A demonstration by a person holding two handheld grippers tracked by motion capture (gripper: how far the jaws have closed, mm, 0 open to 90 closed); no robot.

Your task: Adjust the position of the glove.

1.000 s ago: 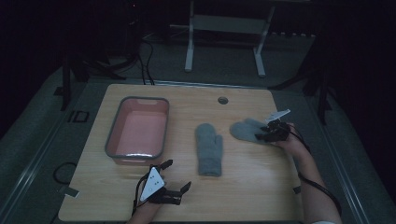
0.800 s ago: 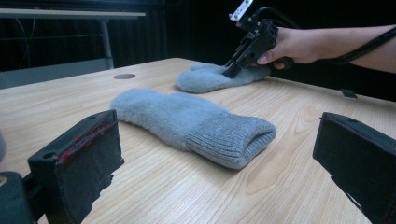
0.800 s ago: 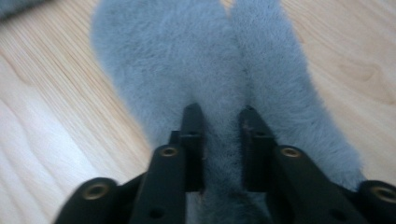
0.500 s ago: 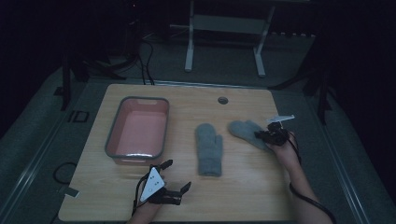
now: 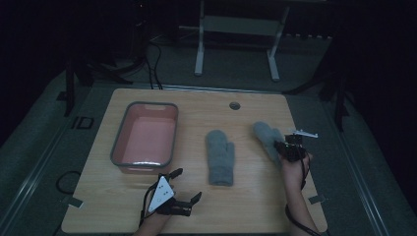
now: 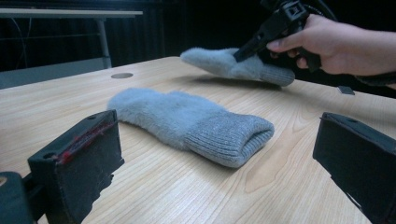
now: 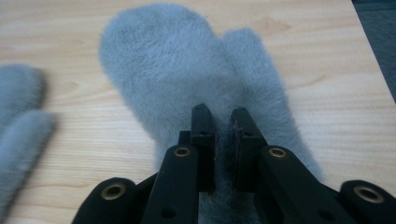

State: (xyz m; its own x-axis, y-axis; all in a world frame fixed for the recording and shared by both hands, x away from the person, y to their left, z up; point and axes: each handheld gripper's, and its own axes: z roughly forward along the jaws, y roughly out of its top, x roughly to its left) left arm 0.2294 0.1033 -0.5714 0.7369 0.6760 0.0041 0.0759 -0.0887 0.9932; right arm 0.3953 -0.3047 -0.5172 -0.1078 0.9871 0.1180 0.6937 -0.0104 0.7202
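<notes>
Mitten (image 7: 187,74) at the table's (image 5: 255,206) right edge sits pinched in my right fingers (image 7: 201,135) by a thin fold of pile that I judge could slip out, while my left gripper (image 5: 177,189) rests wide open.

Tabletop (image 5: 255,206): pale wood, fine grain lines. Tray (image 5: 145,135): pink inside, grey rim. Mitten at centre (image 5: 220,156): grey-blue fleece, ribbed knit cuff, same shade. Second mitten (image 7: 187,70): same grey-blue fuzz, no pattern. Left gripper (image 5: 184,184): black, w/ white three-cornered plate; red fibres on one jaw pad in left gripper view. Right gripper (image 7: 223,122): black, brass-coloured screw rings. Floor (image 5: 236,59): dull grey-green. Bench frame (image 5: 236,24) behind: white.
</notes>
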